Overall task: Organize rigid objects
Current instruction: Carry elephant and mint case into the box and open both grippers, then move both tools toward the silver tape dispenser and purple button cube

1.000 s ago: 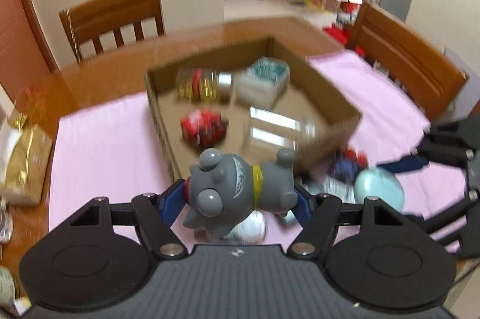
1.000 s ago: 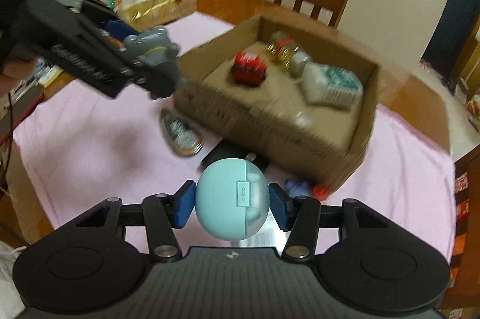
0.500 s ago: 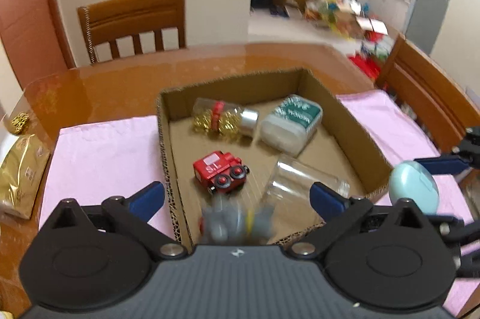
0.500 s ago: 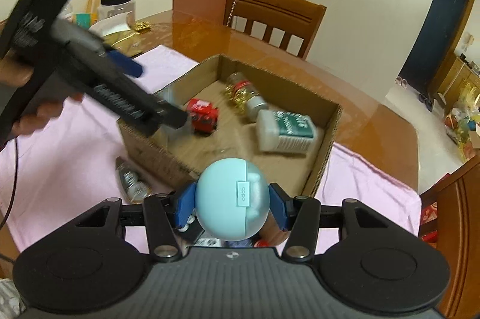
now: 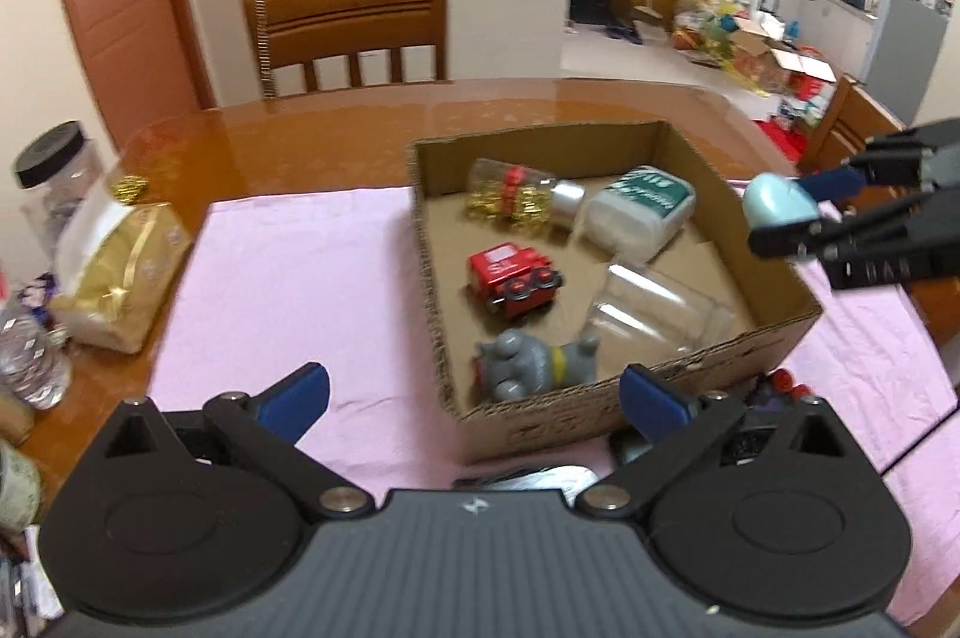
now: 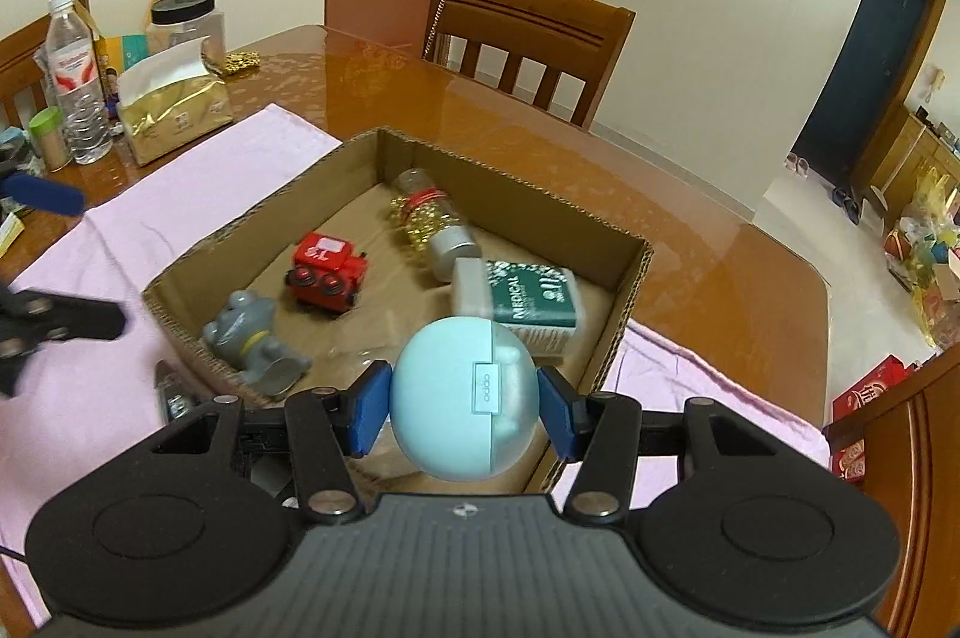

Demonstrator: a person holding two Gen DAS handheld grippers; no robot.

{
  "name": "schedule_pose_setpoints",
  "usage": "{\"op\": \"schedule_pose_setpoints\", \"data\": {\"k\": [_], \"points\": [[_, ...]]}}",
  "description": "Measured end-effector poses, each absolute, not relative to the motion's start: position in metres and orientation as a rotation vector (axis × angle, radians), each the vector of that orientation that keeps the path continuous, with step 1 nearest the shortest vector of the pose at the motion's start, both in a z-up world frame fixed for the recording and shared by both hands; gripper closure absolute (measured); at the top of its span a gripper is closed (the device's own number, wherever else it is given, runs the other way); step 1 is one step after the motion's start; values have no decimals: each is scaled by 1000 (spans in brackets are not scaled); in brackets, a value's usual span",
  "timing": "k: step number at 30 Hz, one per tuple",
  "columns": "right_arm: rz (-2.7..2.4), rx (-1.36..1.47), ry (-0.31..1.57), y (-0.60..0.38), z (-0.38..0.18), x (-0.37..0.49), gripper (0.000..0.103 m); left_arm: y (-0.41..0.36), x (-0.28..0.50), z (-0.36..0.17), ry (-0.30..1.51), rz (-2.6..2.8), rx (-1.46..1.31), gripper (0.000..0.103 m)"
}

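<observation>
**Grey toy dropped, blue case next**

Left gripper (image 5: pixel 474 395) now spread wide, empty; grey hippo figure (image 5: pixel 534 359) released, lying in cardboard box (image 5: pixel 780 305) near front wall. Right gripper (image 6: pixel 465 407) pinching blue egg-shaped case (image 6: pixel 462 395), over box edge. Likely drop next.

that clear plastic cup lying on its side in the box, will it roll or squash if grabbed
The clear cup lies on its side, so a nudge would probably roll it toward the grey toy. Its thin, see-through walls suggest it is light and may flex under a firm pinch.
</observation>
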State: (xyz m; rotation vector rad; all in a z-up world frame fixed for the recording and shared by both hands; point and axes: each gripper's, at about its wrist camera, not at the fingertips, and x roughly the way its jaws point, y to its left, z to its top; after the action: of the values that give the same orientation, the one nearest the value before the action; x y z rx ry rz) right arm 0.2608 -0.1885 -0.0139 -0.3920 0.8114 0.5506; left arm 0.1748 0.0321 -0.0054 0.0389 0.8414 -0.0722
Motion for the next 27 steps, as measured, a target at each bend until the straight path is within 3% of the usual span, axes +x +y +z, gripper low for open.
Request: {"op": "schedule_pose_setpoints", "data": {"k": [11, 13, 15, 16, 27], "points": [[565, -389, 825, -190, -29, 304, 43, 44, 148, -9, 870, 55, -19, 1], [583, -385, 823, -190, -29, 306, 28, 42, 143, -9, 870, 67, -26, 1], [582, -383, 796, -191, -26, 304, 3, 40, 140, -8, 866, 74, -24, 1], [587, -383, 785, -192, -25, 303, 1, 38, 139, -7, 865, 78, -22, 1], [529, -308, 785, -216, -8, 275, 0, 22, 124, -5, 861, 121, -6, 1]]}}
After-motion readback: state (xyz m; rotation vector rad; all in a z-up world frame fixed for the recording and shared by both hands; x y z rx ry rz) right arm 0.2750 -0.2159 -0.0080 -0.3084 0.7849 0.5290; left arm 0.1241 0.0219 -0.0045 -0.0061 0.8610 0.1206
